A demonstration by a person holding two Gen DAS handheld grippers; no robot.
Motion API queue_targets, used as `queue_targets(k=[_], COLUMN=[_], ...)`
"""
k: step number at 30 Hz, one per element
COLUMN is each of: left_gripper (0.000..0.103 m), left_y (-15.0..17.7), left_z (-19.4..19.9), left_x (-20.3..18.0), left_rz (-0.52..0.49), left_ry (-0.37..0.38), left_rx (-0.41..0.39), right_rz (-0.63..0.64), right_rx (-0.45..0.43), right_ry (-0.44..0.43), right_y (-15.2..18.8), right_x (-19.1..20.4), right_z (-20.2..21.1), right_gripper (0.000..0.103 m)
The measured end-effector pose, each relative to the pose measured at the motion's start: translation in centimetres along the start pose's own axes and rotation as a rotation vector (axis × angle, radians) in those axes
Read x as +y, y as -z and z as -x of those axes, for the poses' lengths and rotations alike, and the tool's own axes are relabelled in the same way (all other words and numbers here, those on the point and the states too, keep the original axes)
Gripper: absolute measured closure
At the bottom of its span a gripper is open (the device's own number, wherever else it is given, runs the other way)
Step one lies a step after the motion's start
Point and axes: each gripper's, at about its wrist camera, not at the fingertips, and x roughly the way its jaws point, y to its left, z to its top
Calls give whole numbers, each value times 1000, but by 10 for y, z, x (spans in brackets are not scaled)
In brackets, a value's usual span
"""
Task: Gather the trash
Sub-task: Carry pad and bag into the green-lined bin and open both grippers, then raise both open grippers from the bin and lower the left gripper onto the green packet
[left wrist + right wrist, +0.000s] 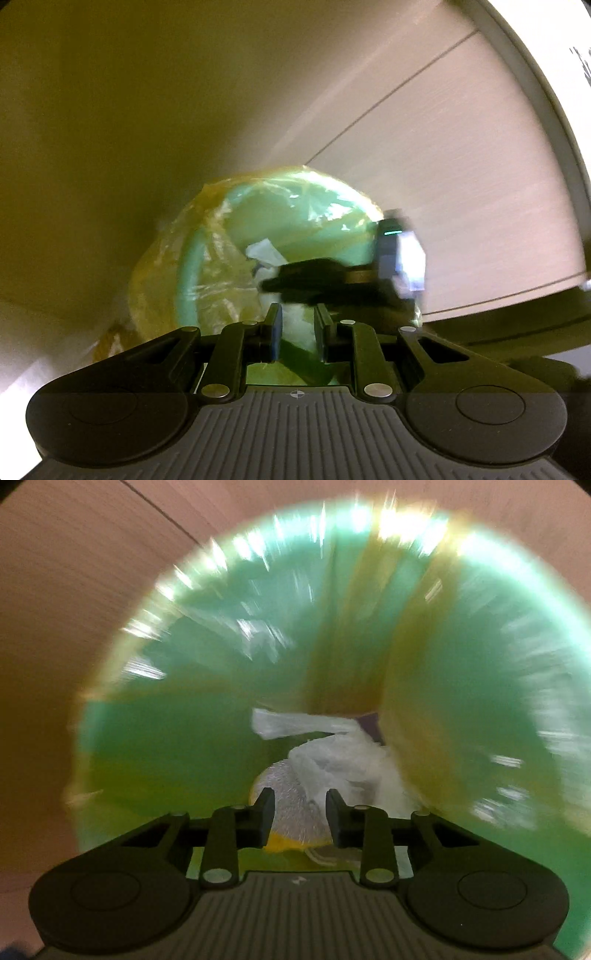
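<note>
Right gripper (300, 805) is hanging open over crumpled white tissue (343, 764) inside the glossy green bin (184, 720); left gripper (297, 325) is pinching its crinkly yellow liner (295, 321).

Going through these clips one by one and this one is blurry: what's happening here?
A person is collecting trash with two handheld tongs. The right tongs reach into a green bin lined with a clear yellowish bag, jaws apart and gripping nothing, just above crumpled white paper and a silvery foil piece already inside. The left tongs hang at the bin's near edge, jaws narrowly apart; whether they pinch the liner is unclear.
</note>
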Motion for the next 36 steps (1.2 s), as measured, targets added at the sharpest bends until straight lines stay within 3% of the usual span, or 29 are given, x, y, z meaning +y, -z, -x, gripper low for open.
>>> queue_targets(k=[2,4,6,10,13,17,21,27,32,36], left_gripper=[82,82,82,82,82,82,82,82,82,82], left_y=[0,2,3,5,4,-3,-14,-43,-77,-114], left_z=[-3,-5,-8,-13,-7,10,45,109,159,186], left_x=[2,3,5,9,3,-17,-41,-81,-114,-135], left_rz=[-13,-6,-31,-30,-22,-52,-64,-91,-123,-161], left_ry=[-12,-3,1,-29,-47,-70,-82,-62,-29,6], left_rx=[16,22,44,65,91,106,70,-32,-143,-220], right_rz=[-39,-104,-108,-126,-157,-148,-144,-150,-10,152], right_rx=[61,176,242,260,277,244,106,-105,-299,-501], right_ry=[-21,-10,49,35,30,-59,-138,-180,-110,8], right_y=[0,6,12,6,3,10,28,46,45,45], right_x=[-12,-26,-36,-44,-43,-32,-29,-33,-12,21], right_z=[-42,-86,-116,-133,-118,-47,67,222,323,394], right_gripper=[73,75,84,86,84,82,81,80,79,71])
